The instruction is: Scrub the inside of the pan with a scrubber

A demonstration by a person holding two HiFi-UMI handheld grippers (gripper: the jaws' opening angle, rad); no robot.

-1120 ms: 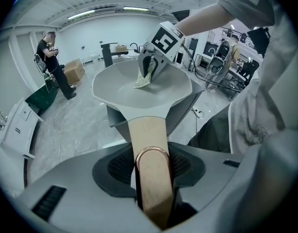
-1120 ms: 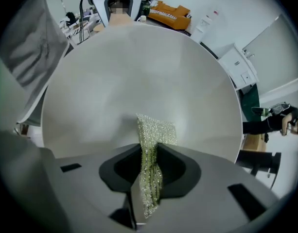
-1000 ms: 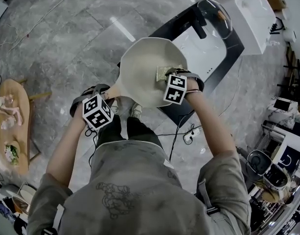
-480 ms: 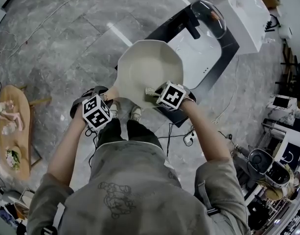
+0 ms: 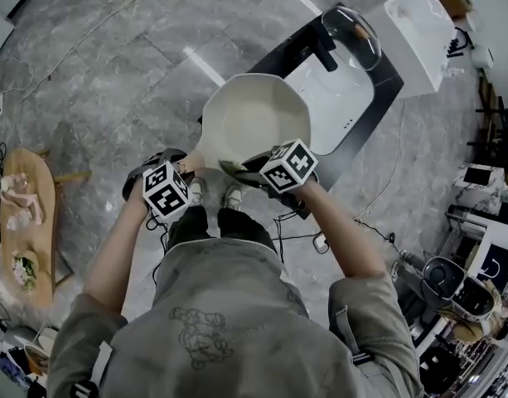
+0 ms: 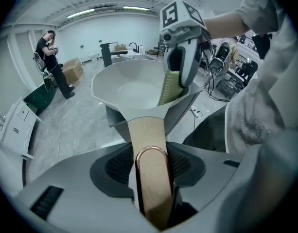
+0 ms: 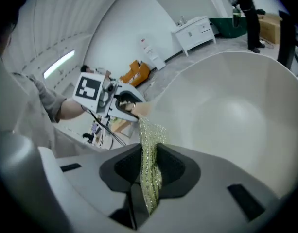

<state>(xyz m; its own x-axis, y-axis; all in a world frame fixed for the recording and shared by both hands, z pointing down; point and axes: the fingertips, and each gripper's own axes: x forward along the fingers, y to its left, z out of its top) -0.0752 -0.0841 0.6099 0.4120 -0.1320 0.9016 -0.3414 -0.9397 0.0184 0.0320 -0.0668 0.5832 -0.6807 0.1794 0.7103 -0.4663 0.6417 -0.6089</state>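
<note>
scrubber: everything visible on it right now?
The scrubber is a thin, flat pad of glittery yellow-green mesh, soft-looking and slightly crumpled. The right claw is shut on it edge-on, with part sticking out past the tips. It sits at the cream pan's near wall, by the handle; contact can't be confirmed.

1. The pan is cream-white inside, smooth, with a soft satin sheen.
2. Its handle looks like pale matt wood and ends in a shiny copper-coloured metal loop.
3. The scrubber is a rough yellow-green woven mesh that glitters.
4. The left hand-held gripper and the right hand-held gripper have grey matt plastic shells.
5. The floor is grey veined stone, polished and mirroring the lights.
</note>
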